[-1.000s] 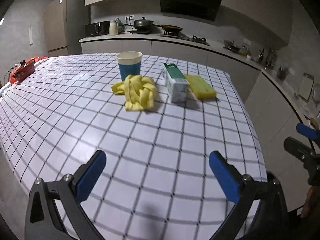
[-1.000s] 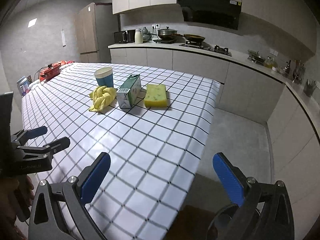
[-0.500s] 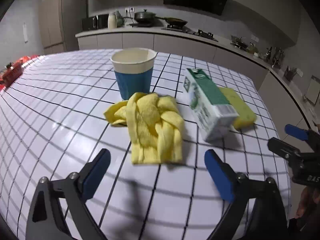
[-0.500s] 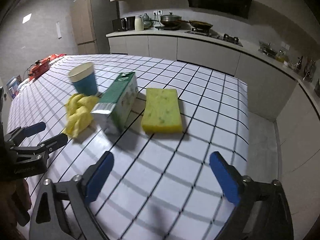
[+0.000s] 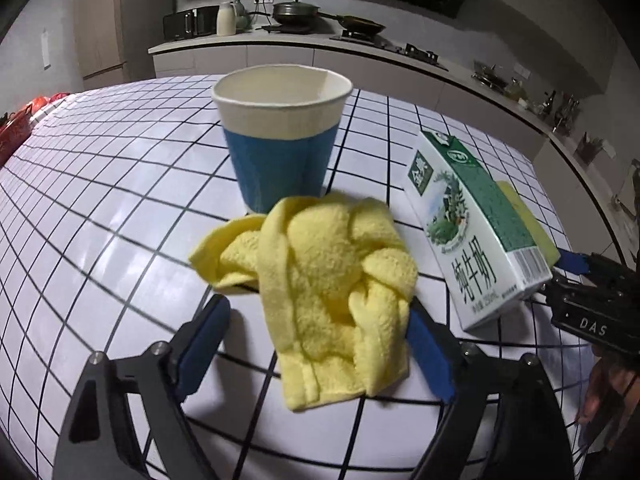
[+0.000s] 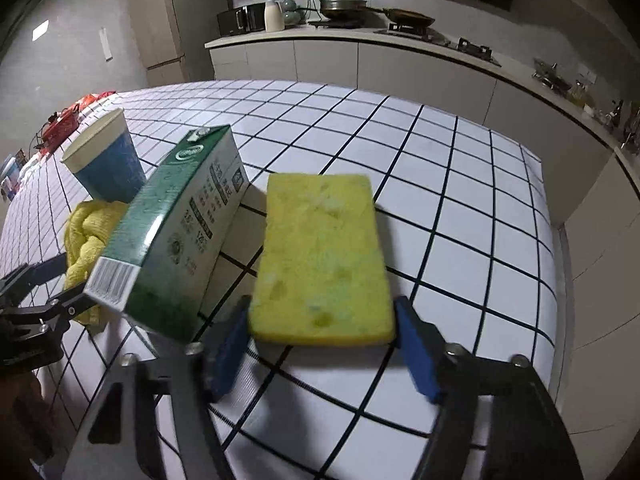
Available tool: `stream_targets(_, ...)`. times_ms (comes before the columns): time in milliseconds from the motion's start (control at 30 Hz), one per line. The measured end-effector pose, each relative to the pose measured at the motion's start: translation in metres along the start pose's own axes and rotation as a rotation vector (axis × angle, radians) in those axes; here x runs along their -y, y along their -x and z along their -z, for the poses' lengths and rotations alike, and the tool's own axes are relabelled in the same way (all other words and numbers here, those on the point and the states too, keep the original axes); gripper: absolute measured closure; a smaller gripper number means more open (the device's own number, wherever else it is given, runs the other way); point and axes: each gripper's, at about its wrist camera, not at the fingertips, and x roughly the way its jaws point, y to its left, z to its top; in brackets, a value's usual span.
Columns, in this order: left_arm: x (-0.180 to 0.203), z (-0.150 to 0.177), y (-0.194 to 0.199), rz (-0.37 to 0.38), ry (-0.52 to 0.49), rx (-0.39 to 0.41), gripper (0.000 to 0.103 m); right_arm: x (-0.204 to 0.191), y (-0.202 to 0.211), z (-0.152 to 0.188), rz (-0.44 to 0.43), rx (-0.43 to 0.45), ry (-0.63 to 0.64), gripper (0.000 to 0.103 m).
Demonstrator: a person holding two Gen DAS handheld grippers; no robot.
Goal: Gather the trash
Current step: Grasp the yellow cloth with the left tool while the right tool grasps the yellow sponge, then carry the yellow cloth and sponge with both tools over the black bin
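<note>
A crumpled yellow cloth (image 5: 320, 280) lies on the checked table (image 5: 100, 200), between the fingers of my left gripper (image 5: 316, 350). Its jaws are closing; the right pad is at the cloth's edge, the left pad stands apart. Behind the cloth stands a blue and white paper cup (image 5: 280, 152). A green milk carton (image 5: 468, 224) lies to the right. My right gripper (image 6: 322, 348) straddles the near end of a yellow sponge (image 6: 320, 248). Its jaws are closing too, and the sponge is not squeezed. The carton (image 6: 180, 232) lies just left of the sponge.
The table's right edge (image 6: 548, 240) drops to the floor beside the grey cabinets. A red object (image 6: 60, 124) sits at the table's far left. The back counter (image 5: 320, 40) holds a kettle, a pot and a pan. A hand (image 5: 608, 384) holds the right gripper.
Both grippers moved forward and down onto the objects. The cloth now sits between the left fingers and the sponge between the right fingers. Both pairs of jaws have narrowed.
</note>
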Motion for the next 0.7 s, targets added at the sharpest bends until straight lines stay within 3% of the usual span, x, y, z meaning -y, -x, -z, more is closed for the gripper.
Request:
stream_targets(33, 0.001, 0.0, 0.0, -0.005, -0.008, 0.001, 0.021, -0.001, 0.0, -0.001, -0.001, -0.001, 0.003, 0.037)
stream_targets(67, 0.002, 0.0, 0.001, -0.002, -0.012, 0.004, 0.033, -0.001, 0.001, -0.001, -0.002, -0.002, 0.003, 0.042)
stream_targets(100, 0.003, -0.002, 0.001, 0.013, -0.015, 0.012, 0.055, -0.001, 0.003, -0.001, -0.006, 0.001, 0.0, 0.045)
stream_targets(133, 0.004, -0.003, 0.003, 0.019, -0.022, 0.012, 0.064, -0.002, 0.006, 0.0, -0.015, 0.005, -0.002, 0.049)
stream_targets(267, 0.002, 0.002, 0.013, 0.056, -0.005, 0.022, 0.085, -0.005, 0.017, 0.005, -0.03, 0.027, -0.001, 0.055)
stream_targets(700, 0.015, 0.033, 0.078, 0.085, -0.007, 0.085, 0.085, 0.004, 0.099, 0.045, -0.054, 0.12, 0.007, 0.057)
